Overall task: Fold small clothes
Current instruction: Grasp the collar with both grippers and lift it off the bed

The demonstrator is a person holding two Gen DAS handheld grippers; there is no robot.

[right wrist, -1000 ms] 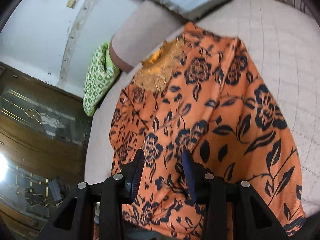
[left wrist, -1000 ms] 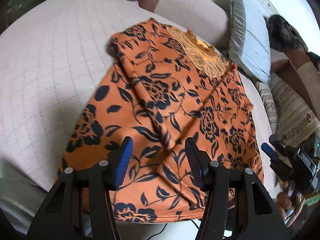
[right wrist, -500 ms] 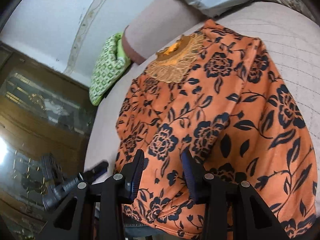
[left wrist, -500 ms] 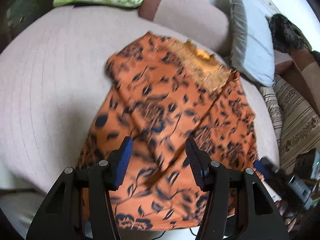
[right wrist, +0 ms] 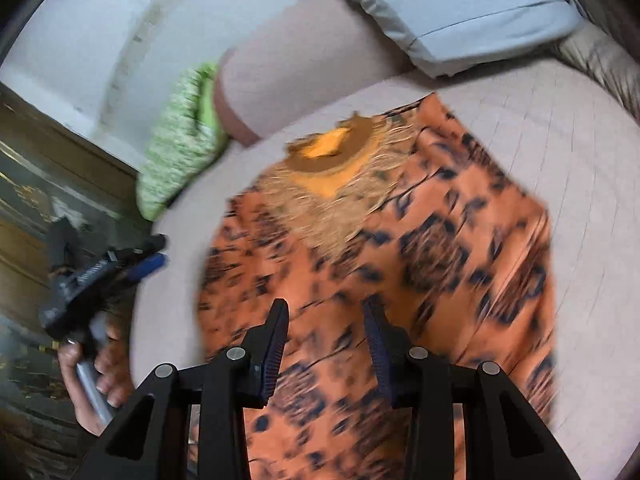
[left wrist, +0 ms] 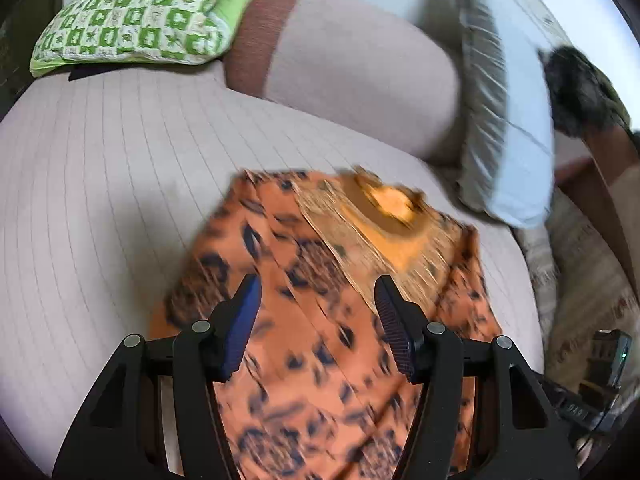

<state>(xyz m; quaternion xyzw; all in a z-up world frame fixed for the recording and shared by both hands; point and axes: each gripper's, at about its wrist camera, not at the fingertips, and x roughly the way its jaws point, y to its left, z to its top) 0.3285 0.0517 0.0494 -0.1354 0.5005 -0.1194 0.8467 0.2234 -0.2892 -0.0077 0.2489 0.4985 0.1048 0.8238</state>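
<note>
The left gripper [left wrist: 316,294] hangs released, its jaws having just been opening, with nothing between them. The right gripper [right wrist: 326,318] is also released and empty. Below both, filling the lower centre of each frame, the orange floral garment [left wrist: 320,340] lies folded on the beige mattress [left wrist: 100,168].

Motion blur smears the floral print of the orange garment [left wrist: 320,340], whose lower hem runs off the bottom edge in both views, while the left tool [right wrist: 152,258] appears only as a blurred shape at the side.
</note>
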